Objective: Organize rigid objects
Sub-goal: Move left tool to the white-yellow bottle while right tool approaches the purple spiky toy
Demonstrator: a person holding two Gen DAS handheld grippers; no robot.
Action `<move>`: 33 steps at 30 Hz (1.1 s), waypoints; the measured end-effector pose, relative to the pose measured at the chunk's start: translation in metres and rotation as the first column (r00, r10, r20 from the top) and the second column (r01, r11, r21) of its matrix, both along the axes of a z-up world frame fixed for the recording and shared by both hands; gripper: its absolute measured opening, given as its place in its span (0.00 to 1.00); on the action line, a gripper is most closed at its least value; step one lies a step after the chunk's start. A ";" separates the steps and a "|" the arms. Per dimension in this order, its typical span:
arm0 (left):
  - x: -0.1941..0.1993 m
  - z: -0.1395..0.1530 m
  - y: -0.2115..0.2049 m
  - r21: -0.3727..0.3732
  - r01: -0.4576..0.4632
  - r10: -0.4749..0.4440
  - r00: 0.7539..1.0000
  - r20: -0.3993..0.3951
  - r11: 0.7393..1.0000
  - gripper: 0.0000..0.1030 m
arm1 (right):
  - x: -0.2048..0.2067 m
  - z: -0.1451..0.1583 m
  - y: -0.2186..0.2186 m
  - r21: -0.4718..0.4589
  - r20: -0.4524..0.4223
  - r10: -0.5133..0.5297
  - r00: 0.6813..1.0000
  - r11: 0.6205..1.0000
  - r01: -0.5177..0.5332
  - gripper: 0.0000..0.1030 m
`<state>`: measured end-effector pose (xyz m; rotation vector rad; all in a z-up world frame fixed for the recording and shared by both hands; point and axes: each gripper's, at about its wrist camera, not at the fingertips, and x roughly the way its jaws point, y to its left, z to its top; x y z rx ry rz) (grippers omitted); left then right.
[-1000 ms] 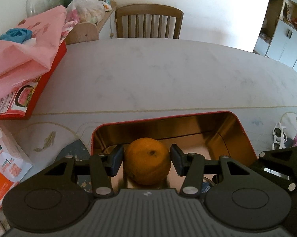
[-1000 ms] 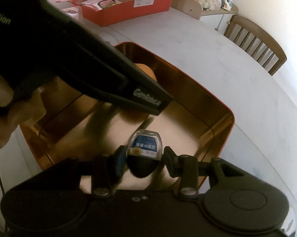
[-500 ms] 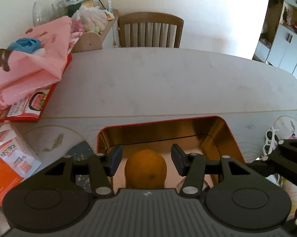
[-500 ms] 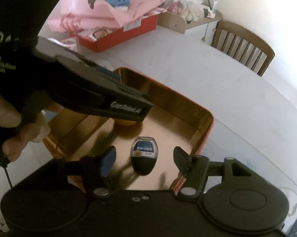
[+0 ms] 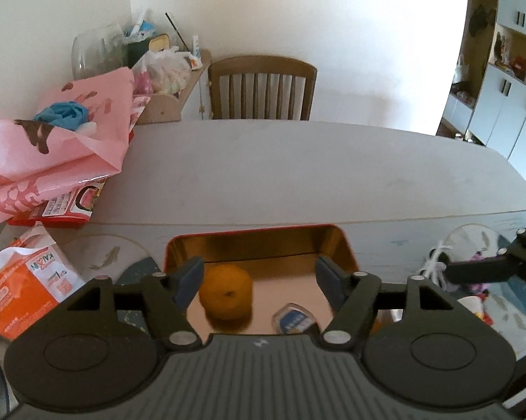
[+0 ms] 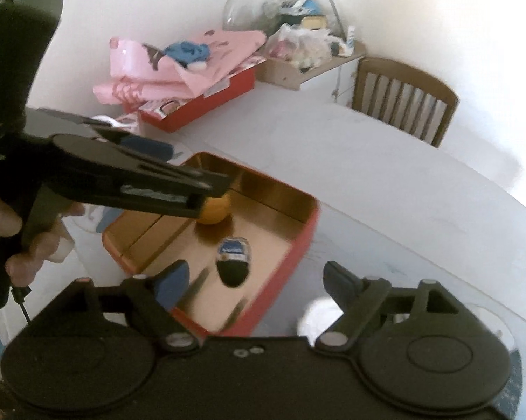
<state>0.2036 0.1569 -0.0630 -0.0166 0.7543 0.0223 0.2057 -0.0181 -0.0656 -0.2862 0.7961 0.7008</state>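
left gripper [image 5: 259, 278]: jaws wide, nothing held; they have just been opening, and the orange [image 5: 226, 295] is seen low between them, lying in the tin, untouched by the pads.
right gripper [image 6: 254, 281]: jaws wide, nothing held; just been opening too; the small blue-labelled container [image 6: 234, 260] is seen below the gap, lying on the tin floor.
task things: orange and container both inside the red tin [image 6: 303, 234], near each other, not touching; orange toward the far wall, container nearer the rim.
step judged: both drops look done; more loose items likely to be fetched from the table [image 5: 298, 175].
risk 1: the orange could roll on the smooth gold floor and knock the container if the tin is bumped.
risk 2: the tin rim could be clipped by a low finger on the way out, shifting the tin.
risk 3: the two grippers are close together over the tin; a collision is possible if both are swung the same way.
left view only: white corded item [image 5: 436, 266] beside the tin on the right, orange packet [image 5: 21, 288] on the left.
right view only: the hand [image 6: 35, 241] on the left gripper's handle, the tin's whole outline; motion blur there.
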 end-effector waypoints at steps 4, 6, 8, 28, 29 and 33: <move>-0.015 0.009 -0.018 -0.010 0.011 -0.011 1.000 0.016 1.000 0.72 | -0.005 0.008 -0.034 0.022 -0.007 -0.029 1.000 0.999 0.029 0.85; -0.023 0.012 -0.028 -0.009 0.009 -0.009 1.000 0.026 1.000 0.77 | -0.008 0.010 -0.051 0.030 -0.008 -0.036 0.999 0.999 0.036 0.88; -0.031 0.015 -0.038 -0.009 0.000 0.001 0.999 0.047 1.000 0.81 | -0.011 0.011 -0.068 0.035 -0.005 -0.049 0.999 0.998 0.049 0.91; -0.061 -0.016 -0.161 -0.049 0.080 -0.080 0.997 -0.006 0.996 0.81 | 0.002 -0.019 -0.209 0.034 -0.020 -0.143 0.990 0.989 0.144 1.00; -0.060 -0.020 -0.168 -0.048 0.088 -0.088 0.996 -0.011 0.995 0.81 | 0.007 -0.022 -0.212 0.031 -0.023 -0.145 0.989 0.989 0.145 1.00; -0.055 -0.035 -0.191 -0.027 0.097 -0.098 0.994 -0.042 0.995 0.81 | 0.023 -0.033 -0.218 0.015 -0.035 -0.138 0.990 0.990 0.138 1.00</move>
